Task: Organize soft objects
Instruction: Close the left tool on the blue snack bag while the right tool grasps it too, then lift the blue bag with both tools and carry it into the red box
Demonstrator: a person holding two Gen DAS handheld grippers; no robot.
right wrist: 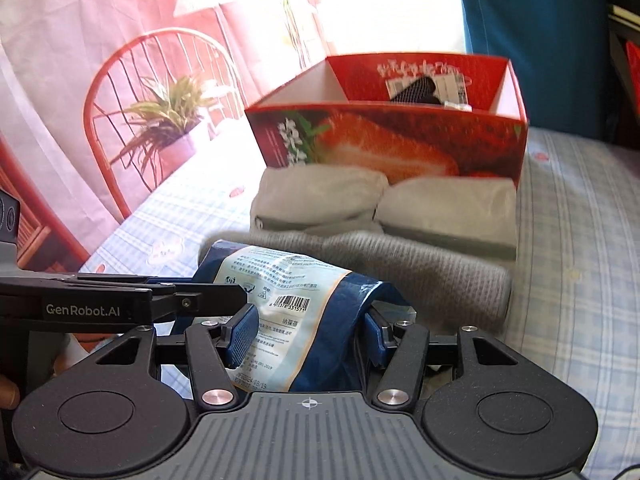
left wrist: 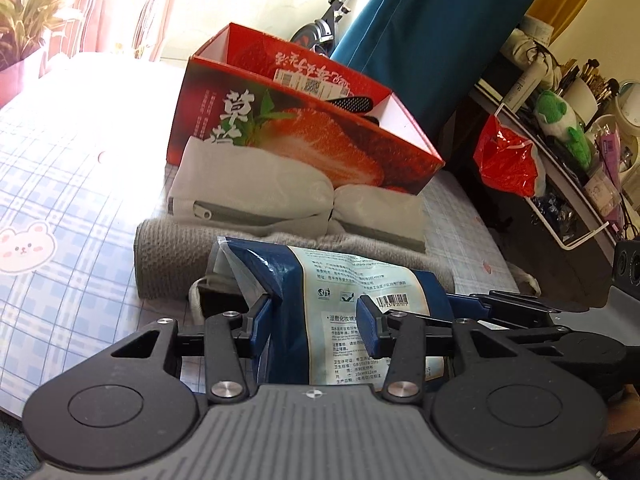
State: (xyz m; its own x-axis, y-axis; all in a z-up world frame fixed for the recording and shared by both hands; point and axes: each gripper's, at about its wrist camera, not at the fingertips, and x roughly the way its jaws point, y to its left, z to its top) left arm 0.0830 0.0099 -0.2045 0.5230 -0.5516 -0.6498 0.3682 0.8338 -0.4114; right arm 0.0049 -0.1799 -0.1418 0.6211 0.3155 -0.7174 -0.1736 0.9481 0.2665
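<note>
You see a worktop with a checked blue cloth; on it lie a red box, a pale folded garment and a grey towel.

We note a glossy, crinkled plastic packet between ribbed blue rubbery pads on matt black plastic gripper arms (bright metal rivets). Far: nubby grey knit towel, smooth matt cloth pouch, glossy printed cardboard box.

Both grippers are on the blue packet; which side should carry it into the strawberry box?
Probably right: the right hand-held gripper faces the box squarely; the left one sees it off-centre. Both clamp the packet.
</note>
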